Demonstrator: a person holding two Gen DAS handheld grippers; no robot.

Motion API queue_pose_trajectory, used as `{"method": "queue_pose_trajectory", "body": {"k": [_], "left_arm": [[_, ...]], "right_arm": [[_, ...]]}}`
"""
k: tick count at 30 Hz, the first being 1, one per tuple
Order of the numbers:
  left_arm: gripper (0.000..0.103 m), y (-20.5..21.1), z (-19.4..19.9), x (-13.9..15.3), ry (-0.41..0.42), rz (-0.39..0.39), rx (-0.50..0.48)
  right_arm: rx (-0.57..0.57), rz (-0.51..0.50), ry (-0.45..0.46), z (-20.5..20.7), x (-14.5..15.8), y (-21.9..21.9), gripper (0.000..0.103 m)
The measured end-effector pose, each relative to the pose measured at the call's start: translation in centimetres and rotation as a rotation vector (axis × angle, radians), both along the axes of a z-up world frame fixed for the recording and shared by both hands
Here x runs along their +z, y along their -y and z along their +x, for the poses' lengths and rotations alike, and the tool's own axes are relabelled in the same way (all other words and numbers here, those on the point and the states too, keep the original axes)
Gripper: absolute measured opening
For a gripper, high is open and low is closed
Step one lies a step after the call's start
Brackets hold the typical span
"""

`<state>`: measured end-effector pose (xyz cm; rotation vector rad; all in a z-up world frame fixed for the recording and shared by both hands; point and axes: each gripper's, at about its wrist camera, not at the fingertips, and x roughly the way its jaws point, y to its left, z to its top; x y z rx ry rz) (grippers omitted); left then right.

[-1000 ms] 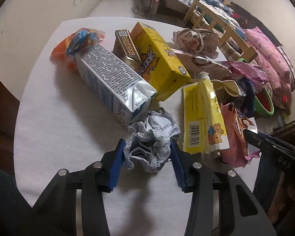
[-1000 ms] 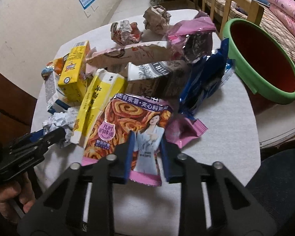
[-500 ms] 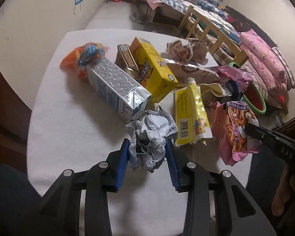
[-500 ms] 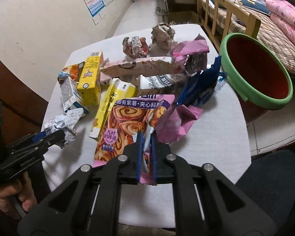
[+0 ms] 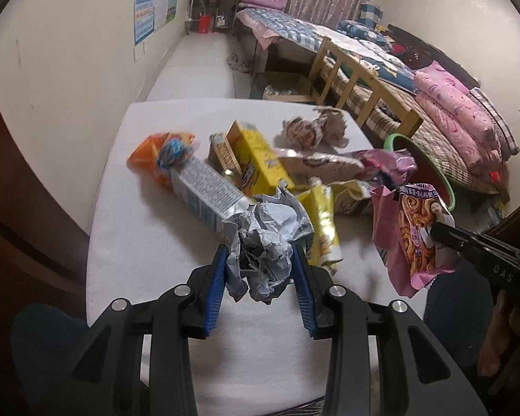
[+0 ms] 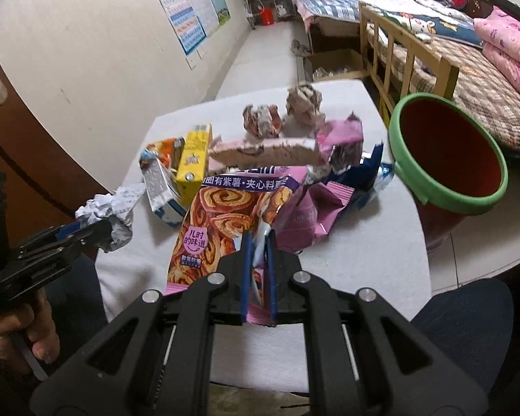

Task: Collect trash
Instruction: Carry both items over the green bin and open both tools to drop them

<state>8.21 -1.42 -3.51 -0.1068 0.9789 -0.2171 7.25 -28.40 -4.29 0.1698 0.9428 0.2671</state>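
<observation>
Two tools grip trash above the desk (image 5: 149, 242): left tool (image 5: 260, 267) a paper ball (image 5: 267, 239), right tool (image 6: 259, 249) a snack bag (image 6: 225, 222).

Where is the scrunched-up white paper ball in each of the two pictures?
Left wrist view: the scrunched-up white paper ball sits low in the middle, squeezed by the left gripper.
Right wrist view: the paper ball is far left, at the tip of the left gripper.
Shared landmark: the yellow drink carton, behind the ball in both.
</observation>
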Motion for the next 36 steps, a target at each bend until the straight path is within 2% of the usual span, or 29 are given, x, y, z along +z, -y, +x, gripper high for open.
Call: {"method": "queue_pose_trajectory", "body": {"k": [5,13,19,27,36], "left_arm": [[0.034,1.3,0.4,1.8,0.033,0.005,-0.018],[0.035,4.6,2.3,4.6,0.091,0.013,-0.081],[0.035,8.4,4.8,6.0,0.118,-0.008,-0.166],[0.035,14.7,10.0,6.9,0.125,-0.090,-0.267],[0.035,23.8,15.0,6.3,0.095,-0.133,-0.398]], "right_arm": [[0.011,0.020,0.057,-0.3,2.2,0.7,0.009],[-0.034,-0.052,0.177,0.0,5.5,3.2,0.009],[-0.120,-0.080,0.198,1.8,6.4,7.3,0.009],[-0.265,-0.096,0.224,4.1,7.4,14.7,0.009],[-0.357,-0.124,0.196,7.2,6.4,21.5,0.009]]}}
